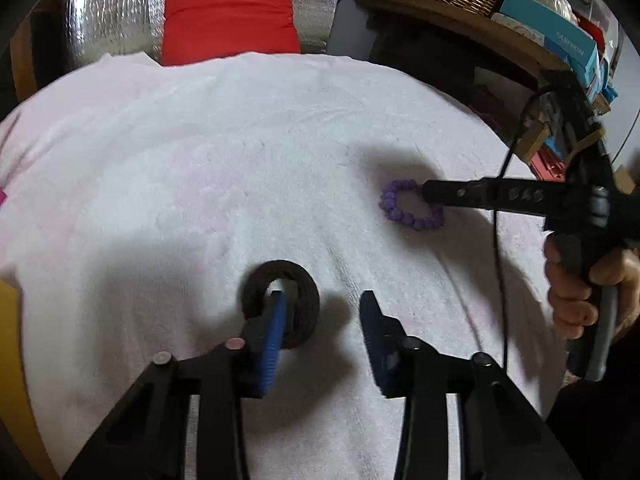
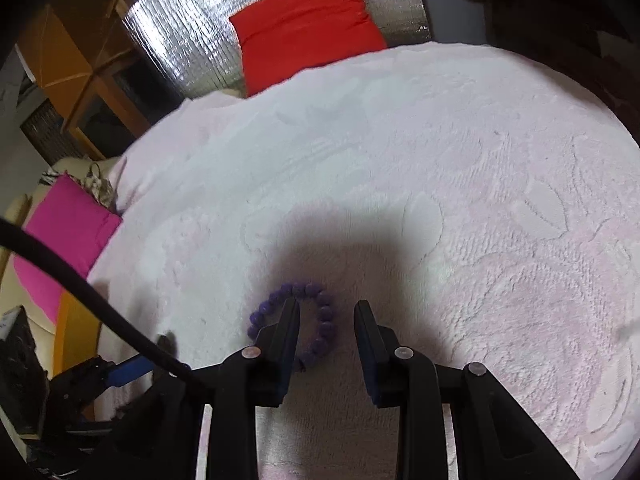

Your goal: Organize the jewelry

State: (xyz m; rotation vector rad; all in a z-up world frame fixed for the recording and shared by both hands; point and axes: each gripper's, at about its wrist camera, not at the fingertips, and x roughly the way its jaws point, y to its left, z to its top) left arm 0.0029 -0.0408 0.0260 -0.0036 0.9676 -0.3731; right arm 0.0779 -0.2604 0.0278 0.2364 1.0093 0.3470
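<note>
Pale pink towelling covers the whole work surface (image 1: 168, 152), and it looks chosen for the job: soft pile keeps small pieces from rolling and makes dark things easy to spot. Two pieces lie on it, well apart. Near the left gripper (image 1: 324, 312) is a dark brown band bracelet (image 1: 280, 296), a thick ring lying flat. To its right and a little farther off is a purple bead bracelet (image 1: 412, 206), a loop of round beads.

Both tongs stand wide, gripping nothing. One blue-padded finger of the left gripper reaches over the hole of the brown ring, the other stands off to the right on bare towel, so the ring's right side sits between them; I judge that a pinch on that side is being lined up. The right gripper (image 2: 326, 316) is set the same way: its left finger reaches into the bead loop, with the loop's right arc between the fingers.

From the left view the right tool comes in low and nearly level from the right, held in the right hand (image 1: 580, 296) by its handle, cable trailing. Both tools tilt down toward the cloth, close to it.
</note>
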